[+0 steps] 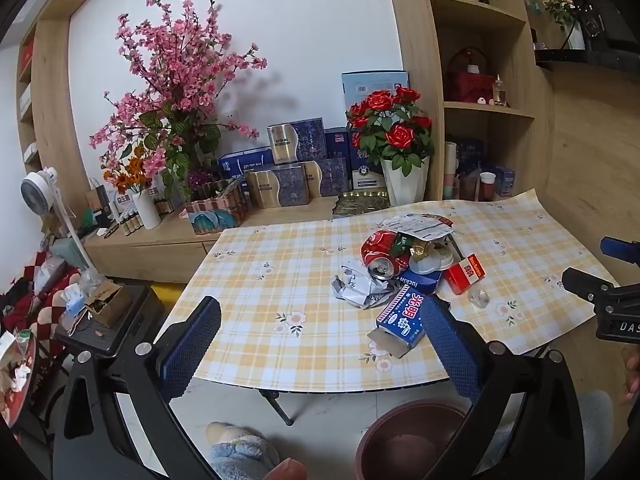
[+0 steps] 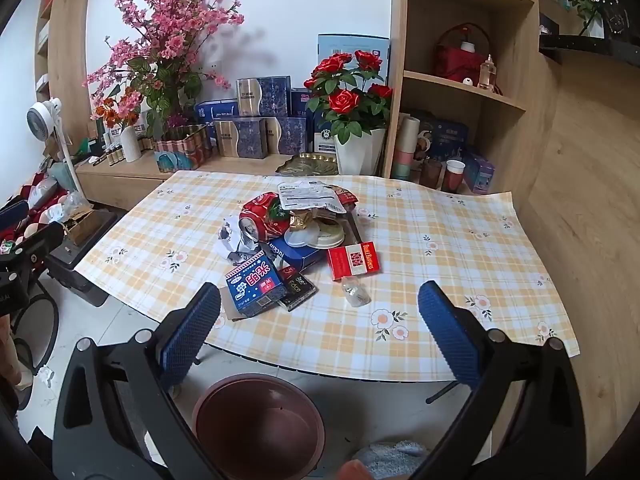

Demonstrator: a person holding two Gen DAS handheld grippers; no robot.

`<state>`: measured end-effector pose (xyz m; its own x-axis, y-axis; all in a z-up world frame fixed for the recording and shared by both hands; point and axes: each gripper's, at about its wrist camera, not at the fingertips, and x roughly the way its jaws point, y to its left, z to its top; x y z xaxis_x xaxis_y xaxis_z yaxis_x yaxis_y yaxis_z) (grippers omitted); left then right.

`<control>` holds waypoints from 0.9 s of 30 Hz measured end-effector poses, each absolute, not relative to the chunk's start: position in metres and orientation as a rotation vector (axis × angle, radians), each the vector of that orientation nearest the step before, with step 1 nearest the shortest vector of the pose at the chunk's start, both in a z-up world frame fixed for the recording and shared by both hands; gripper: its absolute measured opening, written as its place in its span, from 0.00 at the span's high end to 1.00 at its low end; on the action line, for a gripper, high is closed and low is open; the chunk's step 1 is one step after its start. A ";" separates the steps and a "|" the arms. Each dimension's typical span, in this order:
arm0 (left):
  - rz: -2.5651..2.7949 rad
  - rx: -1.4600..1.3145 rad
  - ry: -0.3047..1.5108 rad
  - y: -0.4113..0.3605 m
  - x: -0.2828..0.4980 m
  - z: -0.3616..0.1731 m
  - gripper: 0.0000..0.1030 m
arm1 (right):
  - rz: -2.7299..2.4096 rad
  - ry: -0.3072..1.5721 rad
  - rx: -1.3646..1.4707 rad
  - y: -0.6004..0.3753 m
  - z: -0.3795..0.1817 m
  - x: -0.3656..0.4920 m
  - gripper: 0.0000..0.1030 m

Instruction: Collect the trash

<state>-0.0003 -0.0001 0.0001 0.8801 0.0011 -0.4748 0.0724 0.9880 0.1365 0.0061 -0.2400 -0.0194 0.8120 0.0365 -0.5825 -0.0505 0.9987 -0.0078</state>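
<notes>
Your worktop point(image 2: 440, 240), w/ its yellow check cloth, fills the middle of both views; its near edge runs just ahead of both sets of fingers, and the cloth is bare on the left half and along the right side. Behind it the wooden cabinet point(image 2: 120, 176) sits close to the far edge, loaded w/ boxes, a pink blossom vase point(image 2: 160, 40) and a red rose pot point(image 2: 356, 152). Shelf unit point(image 2: 460, 92) stands at the far right corner.

On the floor below the near edge is the brown bin point(image 2: 256, 428), mouth open upward.

Trash pile point(image 2: 296, 236) lies mid-worktop: crushed red can point(image 2: 260, 220), blue carton point(image 2: 254, 284) nearest you, red packet point(image 2: 354, 260), crumpled paper point(image 1: 360, 284), small clear wrapper point(image 2: 356, 294) apart from the rest.

Left gripper point(image 1: 320, 344): fingers wide apart, nothing between them, short of the worktop edge, the blue carton just by its right finger. Right gripper point(image 2: 318, 328): fingers also wide apart, nothing held, hovering over the near edge above the bin.
</notes>
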 end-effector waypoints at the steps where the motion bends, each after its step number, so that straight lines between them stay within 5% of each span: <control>1: -0.037 0.154 0.493 0.000 0.000 0.000 0.05 | 0.047 0.622 -0.023 -0.240 -0.019 0.006 0.05; 27: -0.043 0.162 0.497 0.003 0.001 -0.001 0.05 | 0.037 0.620 -0.039 -0.242 -0.021 0.006 0.05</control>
